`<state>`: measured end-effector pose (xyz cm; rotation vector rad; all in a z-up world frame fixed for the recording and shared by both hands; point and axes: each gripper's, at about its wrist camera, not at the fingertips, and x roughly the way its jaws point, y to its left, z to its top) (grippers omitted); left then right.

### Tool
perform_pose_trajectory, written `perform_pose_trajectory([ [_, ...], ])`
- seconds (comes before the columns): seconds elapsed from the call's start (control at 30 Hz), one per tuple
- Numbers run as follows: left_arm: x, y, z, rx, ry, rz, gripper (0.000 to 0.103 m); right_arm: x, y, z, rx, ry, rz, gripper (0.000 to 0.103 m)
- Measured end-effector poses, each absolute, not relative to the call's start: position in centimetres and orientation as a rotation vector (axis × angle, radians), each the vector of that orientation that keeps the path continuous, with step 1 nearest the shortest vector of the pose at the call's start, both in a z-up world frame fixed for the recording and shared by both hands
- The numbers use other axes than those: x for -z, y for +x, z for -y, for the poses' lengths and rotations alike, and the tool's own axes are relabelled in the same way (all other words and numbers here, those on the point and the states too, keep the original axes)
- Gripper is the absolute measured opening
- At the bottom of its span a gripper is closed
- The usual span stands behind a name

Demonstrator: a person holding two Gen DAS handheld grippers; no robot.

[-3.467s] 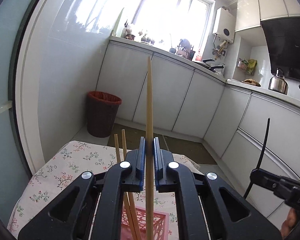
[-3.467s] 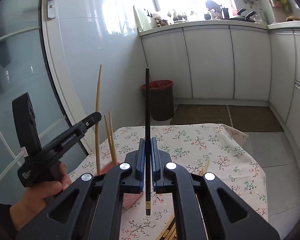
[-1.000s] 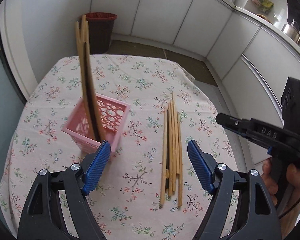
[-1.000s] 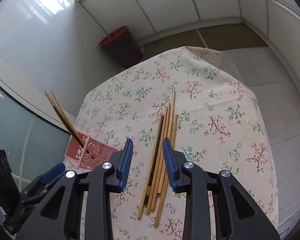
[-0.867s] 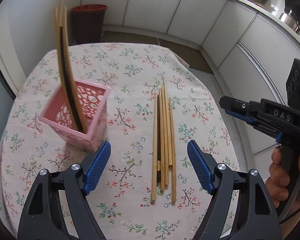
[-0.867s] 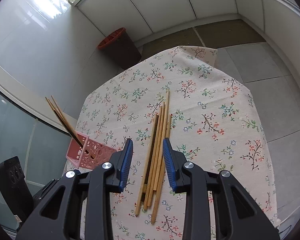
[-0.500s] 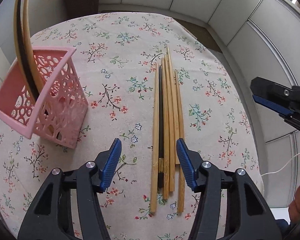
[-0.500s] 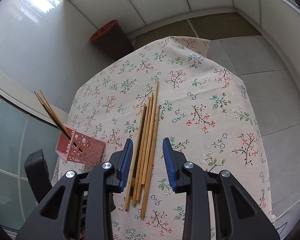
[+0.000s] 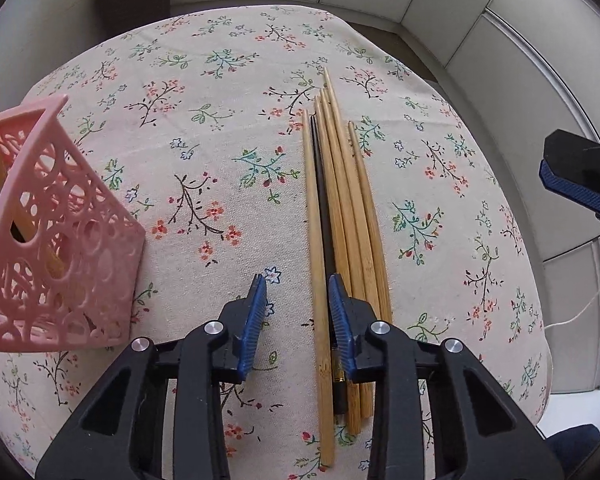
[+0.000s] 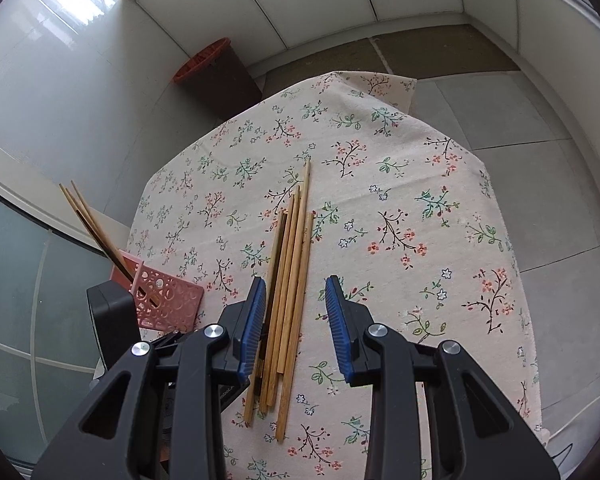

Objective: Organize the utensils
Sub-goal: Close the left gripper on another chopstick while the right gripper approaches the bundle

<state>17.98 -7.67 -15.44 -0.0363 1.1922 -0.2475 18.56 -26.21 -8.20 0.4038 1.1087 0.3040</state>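
Several wooden chopsticks (image 9: 342, 208) and one black chopstick (image 9: 325, 216) lie side by side on the floral tablecloth (image 9: 204, 128). My left gripper (image 9: 298, 312) is open and low over the table; the leftmost wooden chopstick and the black one lie between its fingers. A pink perforated basket (image 9: 56, 256) at the left holds chopsticks (image 10: 96, 232) that lean out of it. My right gripper (image 10: 296, 312) is open and empty, higher up, over the right side of the bundle (image 10: 290, 272). The basket also shows in the right wrist view (image 10: 166, 298).
A dark waste bin with a red rim (image 10: 216, 68) stands on the floor beyond the table. White cabinets (image 9: 500, 52) run along the far and right sides. The right gripper's tip (image 9: 580, 178) shows at the right of the left wrist view.
Both grippers let go of the chopsticks they held upright. My left gripper has come down close over the left side of the bundle and narrowed its opening. The right one has opened wider.
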Motion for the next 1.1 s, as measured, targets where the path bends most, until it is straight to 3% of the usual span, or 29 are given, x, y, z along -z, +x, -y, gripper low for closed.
perform_pose_trajectory([
  [0.13,15.6,18.3,7.9,0.266,-0.029,-1.192,0.029,8.3,18.6,25.9,-0.307,0.403,-1.108,0.032],
  [0.23,15.5,18.5,8.2,0.311,-0.028,-1.198,0.012,8.4,18.8,25.9,-0.298,0.403,-1.112,0.032],
  [0.27,15.5,18.5,8.4,0.315,-0.015,-1.197,0.01,8.5,18.8,25.9,-0.295,0.403,-1.114,0.032],
  [0.6,15.9,19.4,6.7,0.269,-0.09,-1.257,0.01,8.8,18.9,25.8,-0.282,0.396,-1.123,0.032],
  [0.97,16.2,19.8,8.7,0.259,0.036,-1.203,0.006,10.2,19.4,25.2,-0.276,0.382,-1.175,0.032],
  [1.1,13.9,18.9,7.8,0.292,-0.045,-1.153,0.006,12.2,19.9,24.9,-0.277,0.399,-1.241,0.032],
])
